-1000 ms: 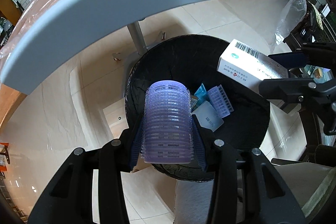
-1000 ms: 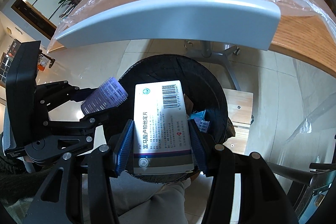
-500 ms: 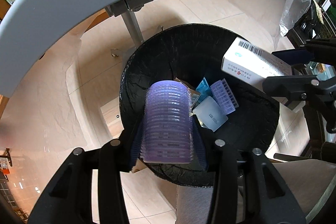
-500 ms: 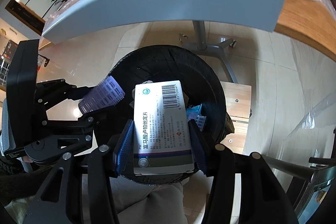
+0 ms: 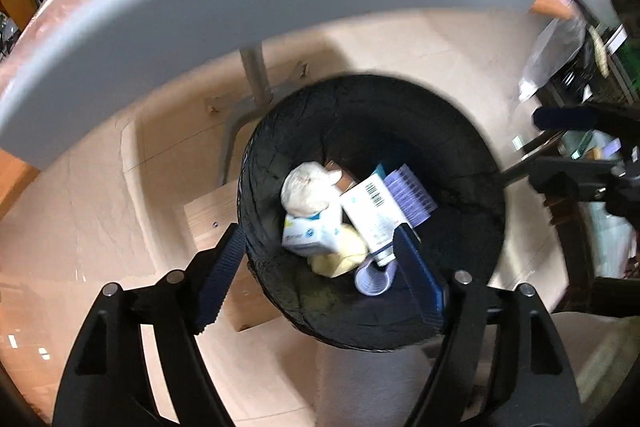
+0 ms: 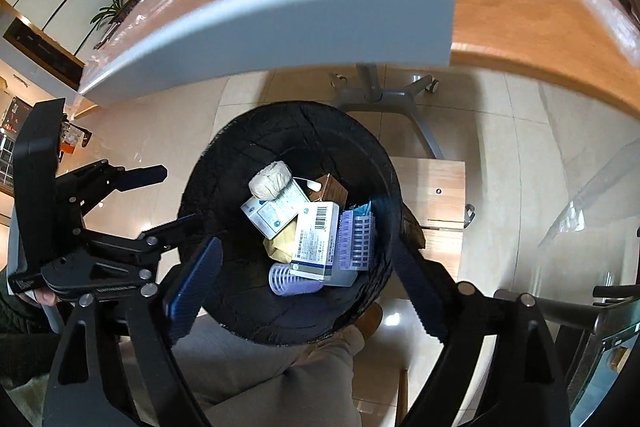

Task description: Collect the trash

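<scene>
Both pieces of trash dropped into the bin

The purple hair roller (image 6: 289, 281) and the white medicine box (image 6: 316, 241) now lie inside the black trash bin (image 5: 452, 131), on top of the other boxes and wads, where a second ago each was clamped in a tool above the rim. The left tool (image 5: 320, 267) and the right tool (image 6: 304, 287) have just been opening; their jaws stand apart with nothing between them, both hanging over the bin beside the grey-edged surface (image 6: 280, 27). This delivery looks done, so I judge the hands are free to fetch more.
</scene>
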Available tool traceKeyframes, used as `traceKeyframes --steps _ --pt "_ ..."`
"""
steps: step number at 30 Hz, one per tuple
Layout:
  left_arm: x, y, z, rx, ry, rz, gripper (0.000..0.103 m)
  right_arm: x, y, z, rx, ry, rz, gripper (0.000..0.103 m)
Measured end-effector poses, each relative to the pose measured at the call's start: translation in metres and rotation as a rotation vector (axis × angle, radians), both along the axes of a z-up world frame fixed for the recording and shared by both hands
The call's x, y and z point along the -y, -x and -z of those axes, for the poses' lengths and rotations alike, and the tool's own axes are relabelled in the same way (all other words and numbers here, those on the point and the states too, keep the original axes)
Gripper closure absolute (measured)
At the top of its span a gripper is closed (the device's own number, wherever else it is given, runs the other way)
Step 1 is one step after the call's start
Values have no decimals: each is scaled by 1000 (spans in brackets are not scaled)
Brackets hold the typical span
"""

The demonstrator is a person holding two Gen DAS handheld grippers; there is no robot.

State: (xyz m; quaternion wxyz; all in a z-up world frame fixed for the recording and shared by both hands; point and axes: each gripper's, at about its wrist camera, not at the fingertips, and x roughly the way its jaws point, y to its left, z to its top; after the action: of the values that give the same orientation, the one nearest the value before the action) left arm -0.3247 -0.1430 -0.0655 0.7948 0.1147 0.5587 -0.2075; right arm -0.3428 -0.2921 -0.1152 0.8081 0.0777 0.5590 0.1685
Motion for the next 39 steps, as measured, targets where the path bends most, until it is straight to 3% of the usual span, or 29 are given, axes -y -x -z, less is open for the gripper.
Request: traceKeyframes --steps 3,6,9,12,16,23,31,39 --pt "-5 6 -37 84 61 -6 25 1 11 -50 147 -26 -39 17" --pt "-15 1 -85 216 115 -32 11 12 1 -92 292 39 -14 8" --pt "-30 -21 -118 346 105 -101 4 33 -32 -118 368 62 71 4" --pt "-52 -67 -134 392 75 -218 4 57 -82 -125 379 111 160 4" --pt "-89 -141 -130 367 42 -374 4 83 -147 -111 348 165 235 4" --pt "-124 -232 -99 317 -54 -476 4 121 -233 -74 258 194 326 4" --pt "-149 -280 -73 257 -63 -531 4 140 -281 -55 232 249 359 4" --pt "-153 -297 -65 250 -27 -530 4 140 -290 -53 267 308 355 4"
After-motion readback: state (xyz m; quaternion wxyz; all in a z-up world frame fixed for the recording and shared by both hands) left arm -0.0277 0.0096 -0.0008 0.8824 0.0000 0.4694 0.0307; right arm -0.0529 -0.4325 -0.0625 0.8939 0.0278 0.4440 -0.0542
